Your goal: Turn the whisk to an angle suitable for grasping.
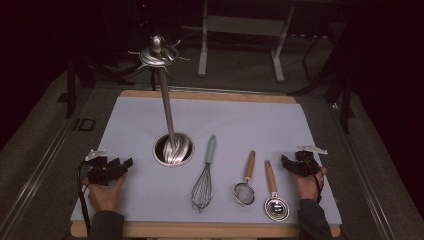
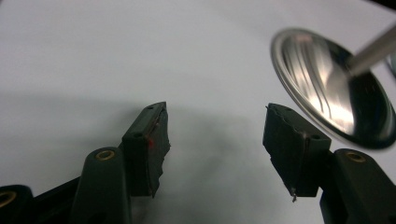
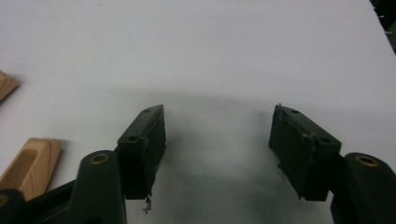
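2 claws rest on the table (image 1: pixel 150 112), jaws wide apart and holding nothing: the left claw (image 1: pixel 126 163) near the stand base (image 1: pixel 173 149), the right claw (image 1: pixel 285 161) just beside the measuring spoon (image 1: pixel 274 198). To grasp well, I think the right should close across the wooden handle (not the bowl). I count 1 whisk (image 1: pixel 204 181), 1 strainer (image 1: pixel 246 181), 1 spoon, 1 stand.
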Demonstrator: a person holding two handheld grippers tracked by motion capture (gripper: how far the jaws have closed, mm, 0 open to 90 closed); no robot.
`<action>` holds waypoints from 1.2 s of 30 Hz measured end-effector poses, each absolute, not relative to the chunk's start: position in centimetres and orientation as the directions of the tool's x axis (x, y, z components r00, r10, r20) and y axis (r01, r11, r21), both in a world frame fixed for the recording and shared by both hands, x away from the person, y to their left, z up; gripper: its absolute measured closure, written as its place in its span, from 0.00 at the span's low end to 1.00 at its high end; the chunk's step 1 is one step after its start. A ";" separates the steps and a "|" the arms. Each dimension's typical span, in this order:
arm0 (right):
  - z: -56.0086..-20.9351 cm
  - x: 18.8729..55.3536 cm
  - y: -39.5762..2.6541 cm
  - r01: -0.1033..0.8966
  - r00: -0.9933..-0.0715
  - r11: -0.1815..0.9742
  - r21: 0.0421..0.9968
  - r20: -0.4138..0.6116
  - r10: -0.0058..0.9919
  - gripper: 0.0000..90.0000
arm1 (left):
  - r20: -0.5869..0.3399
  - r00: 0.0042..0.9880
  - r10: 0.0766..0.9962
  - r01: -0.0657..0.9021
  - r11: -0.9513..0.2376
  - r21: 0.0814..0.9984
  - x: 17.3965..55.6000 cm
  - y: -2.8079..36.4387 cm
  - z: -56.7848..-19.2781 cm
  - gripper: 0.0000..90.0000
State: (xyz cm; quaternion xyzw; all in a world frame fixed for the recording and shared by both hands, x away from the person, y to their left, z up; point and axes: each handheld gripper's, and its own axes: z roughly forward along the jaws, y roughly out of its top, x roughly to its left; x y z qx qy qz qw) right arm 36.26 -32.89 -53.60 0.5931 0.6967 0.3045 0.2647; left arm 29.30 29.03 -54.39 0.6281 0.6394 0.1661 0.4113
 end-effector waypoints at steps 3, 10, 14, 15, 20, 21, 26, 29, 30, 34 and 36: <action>-53.4 36.2 -32.9 0.670 -0.178 0.122 0.732 0.000 0.984 0.44 | -0.221 0.183 0.958 0.674 0.042 0.738 29.4 28.3 -54.2 0.43; -53.0 36.2 -32.3 0.682 -0.234 0.165 0.713 0.000 0.972 0.48 | 0.004 0.226 0.974 0.668 -0.158 0.728 29.4 26.5 -54.2 0.44; -52.1 36.0 -31.6 0.673 -0.290 0.205 0.710 -0.001 0.957 0.50 | -0.013 0.223 0.975 0.672 -0.144 0.727 29.4 26.6 -54.2 0.45; -51.7 36.0 -31.3 0.672 -0.326 0.225 0.706 0.009 0.945 0.51 | -0.009 0.223 0.975 0.673 -0.148 0.725 29.4 26.6 -54.2 0.45; -51.0 36.0 -30.8 0.678 -0.392 0.256 0.689 0.045 0.919 0.52 | -0.004 0.223 0.975 0.670 -0.151 0.727 29.3 26.5 -54.2 0.45; -50.7 36.0 -30.5 0.676 -0.412 0.272 0.685 0.045 0.910 0.53 | -0.003 0.223 0.975 0.668 -0.151 0.728 29.3 26.5 -54.2 0.45; -49.9 36.1 -29.7 0.668 -0.454 0.305 0.679 0.047 0.890 0.54 | -0.002 0.223 0.975 0.665 -0.151 0.732 29.2 26.5 -54.3 0.45; -49.4 36.2 -28.6 0.663 -0.490 0.334 0.670 0.051 0.870 0.54 | -0.003 0.223 0.975 0.663 -0.149 0.733 29.2 26.5 -54.3 0.45; -49.4 36.2 -28.6 0.663 -0.490 0.334 0.670 0.051 0.870 0.54 | -0.002 0.223 0.975 0.664 -0.150 0.733 29.2 26.5 -54.3 0.45; -49.2 36.3 -27.3 0.658 -0.516 0.367 0.657 0.038 0.856 0.52 | 0.001 0.222 0.975 0.663 -0.152 0.733 29.2 26.5 -54.3 0.45; -49.1 36.4 -26.6 0.650 -0.530 0.394 0.649 0.016 0.848 0.52 | 0.002 0.221 0.975 0.662 -0.152 0.734 29.2 26.5 -54.3 0.45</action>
